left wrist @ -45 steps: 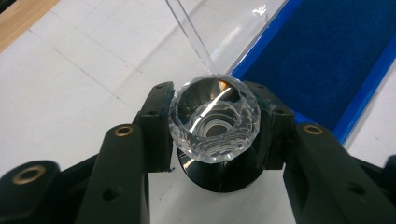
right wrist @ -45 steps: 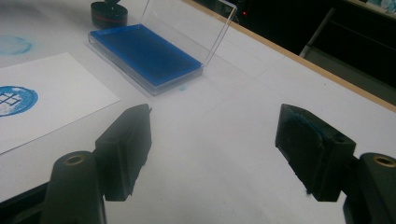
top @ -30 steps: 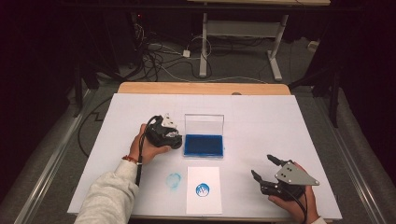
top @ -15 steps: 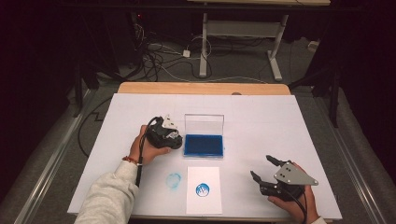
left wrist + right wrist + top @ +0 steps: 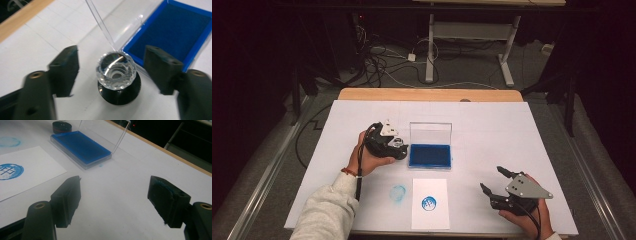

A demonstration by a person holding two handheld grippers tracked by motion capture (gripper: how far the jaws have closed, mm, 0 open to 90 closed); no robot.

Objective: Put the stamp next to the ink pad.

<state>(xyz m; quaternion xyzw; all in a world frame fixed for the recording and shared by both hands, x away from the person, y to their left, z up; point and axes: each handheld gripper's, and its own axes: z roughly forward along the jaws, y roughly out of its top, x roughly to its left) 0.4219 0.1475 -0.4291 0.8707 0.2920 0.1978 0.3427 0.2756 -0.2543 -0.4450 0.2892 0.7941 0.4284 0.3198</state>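
In the high view, our left gripper (image 5: 396,146) hovered low over the white table (image 5: 512,130), just beside the left edge of the blue ink pad (image 5: 430,155), whose clear lid (image 5: 430,133) stood upright behind the pad. Nearer to us than that gripper lay a faint blue smudge (image 5: 398,193) on the table, and beside the smudge a white card (image 5: 429,203) bearing a round blue print (image 5: 429,203). Our right gripper (image 5: 495,181) rested well apart, to the right of the card, its jaws spread with nothing between them.

In the left gripper view, our jaws had just been opening and stood wide apart. Between them, touching neither, a stamp (image 5: 117,77) stood upright on the table: a black round base topped by a clear faceted knob. Just beyond the stamp, toward the right jaw, sat the ink pad (image 5: 172,32), with the edge of its clear lid (image 5: 100,22) rising behind the knob.

In the right gripper view, our jaws stood wide over bare table, with blue stains on the right pad. Ahead and to the left of them sat the ink pad (image 5: 80,147) with its lid (image 5: 105,135) raised, and the stamp (image 5: 61,127) stood just past its far end. The card (image 5: 30,170) with its print (image 5: 10,171) lay to the left of the left jaw.
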